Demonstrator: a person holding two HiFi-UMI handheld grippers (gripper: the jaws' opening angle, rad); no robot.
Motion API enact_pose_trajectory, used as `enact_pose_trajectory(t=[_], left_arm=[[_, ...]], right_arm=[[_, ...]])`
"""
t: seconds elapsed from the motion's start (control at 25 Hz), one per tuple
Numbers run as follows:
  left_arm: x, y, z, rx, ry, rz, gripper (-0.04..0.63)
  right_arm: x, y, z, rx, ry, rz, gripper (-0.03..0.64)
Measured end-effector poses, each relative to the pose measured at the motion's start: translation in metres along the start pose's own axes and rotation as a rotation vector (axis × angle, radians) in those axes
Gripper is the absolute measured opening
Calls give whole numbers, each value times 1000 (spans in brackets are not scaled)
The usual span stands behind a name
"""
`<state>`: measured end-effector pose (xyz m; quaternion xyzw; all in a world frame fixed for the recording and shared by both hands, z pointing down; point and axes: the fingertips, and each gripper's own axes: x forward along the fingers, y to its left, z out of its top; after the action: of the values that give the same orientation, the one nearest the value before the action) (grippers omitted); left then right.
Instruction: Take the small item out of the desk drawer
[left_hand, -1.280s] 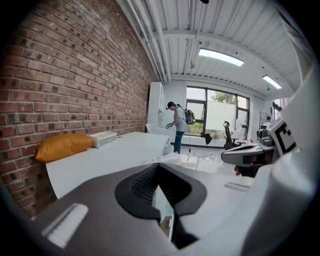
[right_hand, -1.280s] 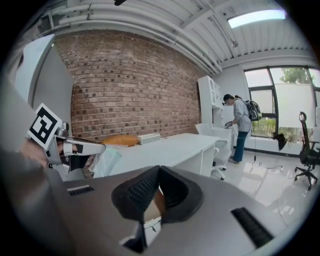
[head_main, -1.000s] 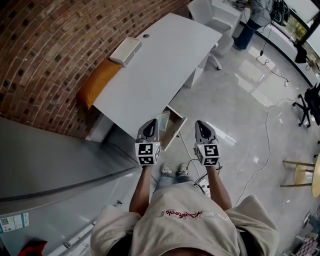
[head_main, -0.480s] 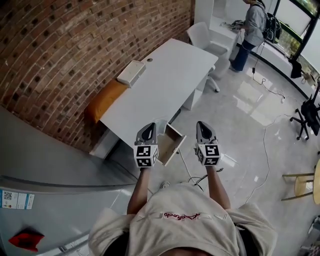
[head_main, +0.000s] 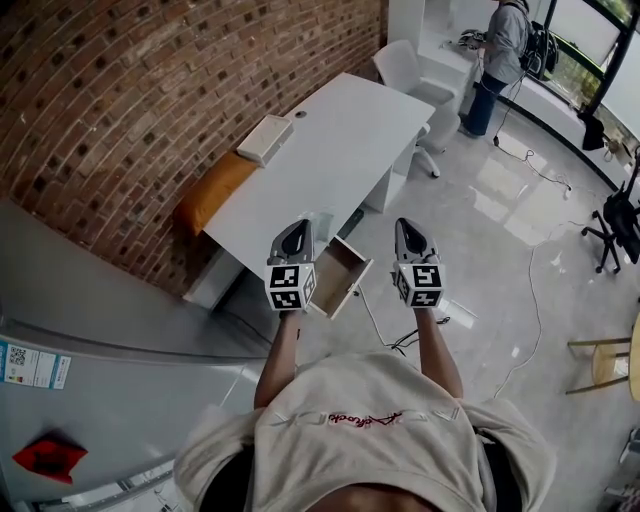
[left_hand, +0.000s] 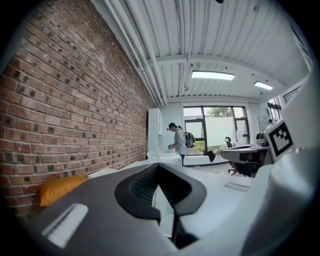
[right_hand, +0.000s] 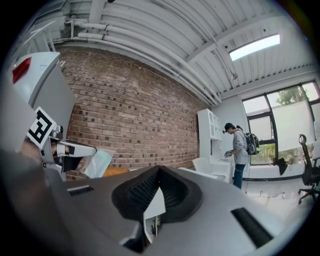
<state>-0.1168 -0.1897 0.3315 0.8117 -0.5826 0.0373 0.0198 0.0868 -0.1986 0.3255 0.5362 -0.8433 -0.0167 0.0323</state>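
Observation:
In the head view the white desk (head_main: 340, 140) has its small drawer (head_main: 345, 272) pulled open, and the drawer shows between my two grippers. My left gripper (head_main: 301, 232) is shut on a thin pale teal packet (head_main: 320, 222) that sticks out past its tips, above the desk's near edge. The right gripper view shows that left gripper (right_hand: 75, 149) from the side with the packet (right_hand: 97, 162) pinched in it. My right gripper (head_main: 408, 230) hangs level beside it over the floor, its jaws together with nothing in them. The inside of the drawer is hidden.
A white box (head_main: 265, 138) lies on the desk's far side, against the brick wall. An orange cushion (head_main: 210, 190) is wedged beside the desk. A grey cabinet (head_main: 100, 380) stands at my left. A white chair (head_main: 405, 72) and a person (head_main: 500, 40) are beyond the desk; cables (head_main: 530, 310) run across the floor.
Both grippers keep their side-by-side posture, the packet still in the left one. The desk and drawer have shifted in view as the head camera moved up and back.

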Motion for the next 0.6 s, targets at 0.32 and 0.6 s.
enact_pose_trajectory(t=[0.32, 0.6], left_arm=[[-3, -1, 6, 7, -9, 1, 9], [-4, -3, 8, 7, -15, 3, 9]], right_arm=[[0, 6, -3, -7, 13, 17, 11], [2, 8, -5, -6, 24, 24, 11]])
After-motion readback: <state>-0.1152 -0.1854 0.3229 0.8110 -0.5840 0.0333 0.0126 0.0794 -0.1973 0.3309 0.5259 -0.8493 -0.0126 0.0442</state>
